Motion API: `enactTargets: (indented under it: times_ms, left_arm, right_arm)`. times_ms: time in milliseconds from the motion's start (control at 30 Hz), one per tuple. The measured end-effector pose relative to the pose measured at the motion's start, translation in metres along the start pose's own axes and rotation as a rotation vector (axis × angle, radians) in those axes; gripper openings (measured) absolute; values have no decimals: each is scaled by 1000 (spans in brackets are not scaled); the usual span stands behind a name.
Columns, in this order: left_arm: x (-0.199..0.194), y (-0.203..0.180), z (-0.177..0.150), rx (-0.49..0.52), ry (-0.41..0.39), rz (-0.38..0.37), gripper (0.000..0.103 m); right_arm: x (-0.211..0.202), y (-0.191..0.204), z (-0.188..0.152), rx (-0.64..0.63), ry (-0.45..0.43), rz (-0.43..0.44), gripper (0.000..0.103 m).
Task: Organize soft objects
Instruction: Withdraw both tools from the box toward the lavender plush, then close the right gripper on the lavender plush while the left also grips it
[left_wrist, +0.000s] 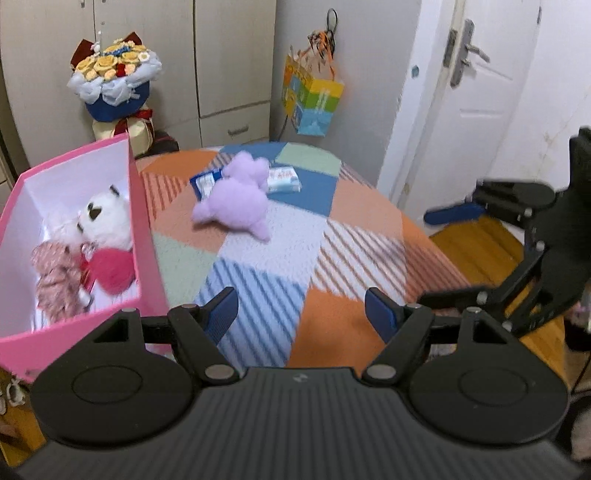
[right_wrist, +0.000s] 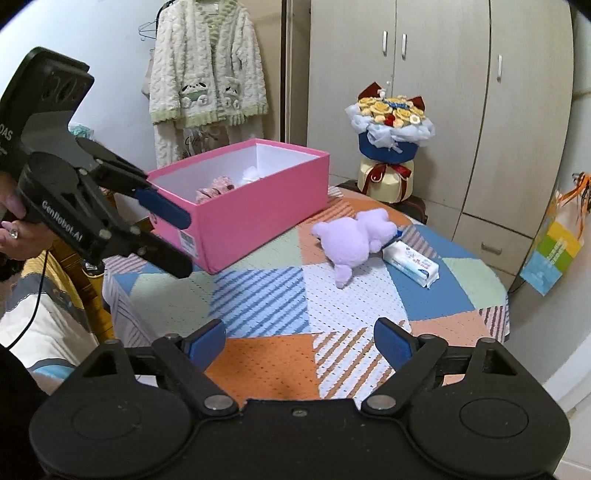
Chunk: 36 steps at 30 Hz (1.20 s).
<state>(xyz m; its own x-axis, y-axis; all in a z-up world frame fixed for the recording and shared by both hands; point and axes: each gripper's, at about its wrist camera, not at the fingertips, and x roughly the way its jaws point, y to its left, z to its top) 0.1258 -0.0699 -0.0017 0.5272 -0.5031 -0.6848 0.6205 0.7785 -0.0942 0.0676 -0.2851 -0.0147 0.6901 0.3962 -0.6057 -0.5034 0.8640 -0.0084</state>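
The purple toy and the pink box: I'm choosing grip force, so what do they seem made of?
The purple toy looks like stuffed plush: fuzzy matte pile, rounded limbs sagging onto the cloth. The pink box looks like rigid cardboard with a smooth, paper-covered finish: straight thin walls, crisp corners, white inside, a stuck-on barcode label. Neither can be confirmed by sight alone.

Fuzzy purple plush toy (right_wrist: 352, 242) lies on knitted cloth cover (right_wrist: 258, 295); matt pink cardboard box (right_wrist: 258, 206).

Patchwork table (right_wrist: 266, 373): pink box (right_wrist: 258, 218), purple plush (right_wrist: 351, 240), wipes (right_wrist: 412, 264).
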Motion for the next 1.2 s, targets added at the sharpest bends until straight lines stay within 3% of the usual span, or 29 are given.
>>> enactTargets:
  times_ms: [133, 333, 500, 667, 767, 833, 867, 900, 933, 1100, 1133, 1200]
  left_arm:
    - [25, 9, 13, -33, -41, 10, 75]
    - [68, 21, 33, -81, -76, 47, 75]
    - [101, 30, 47, -115, -109, 79, 73]
    - [133, 36, 61, -98, -121, 175, 72]
    - [148, 46, 67, -111, -132, 217, 72]
    - [155, 54, 70, -139, -128, 213, 71]
    - [157, 59, 71, -160, -122, 203, 66]
    - [161, 64, 71, -191, -106, 189, 55]
    - [165, 69, 71, -226, -87, 166, 52]
    - [168, 76, 64, -277, -82, 117, 43]
    - [169, 75, 62, -283, -77, 115, 43]
    - [172, 76, 59, -306, -57, 104, 41]
  right_arm:
    - [23, -14, -2, 22, -7, 24, 90]
    - [63, -35, 2, 47, -91, 65, 90]
    - [107, -45, 11, 64, -115, 53, 90]
    - [157, -43, 17, 25, -124, -5, 90]
    - [178, -50, 22, 77, -104, 16, 90]
    - [189, -56, 26, 116, -80, 18, 90]
    - [194, -58, 27, 122, -68, 10, 90]
    - [198, -59, 28, 124, -62, 3, 90]
    - [201, -60, 28, 129, -58, -2, 90]
    - [213, -65, 28, 163, -11, 35, 89]
    - [213, -64, 28, 164, -18, 30, 86]
    - [213, -63, 27, 167, -29, 25, 71]
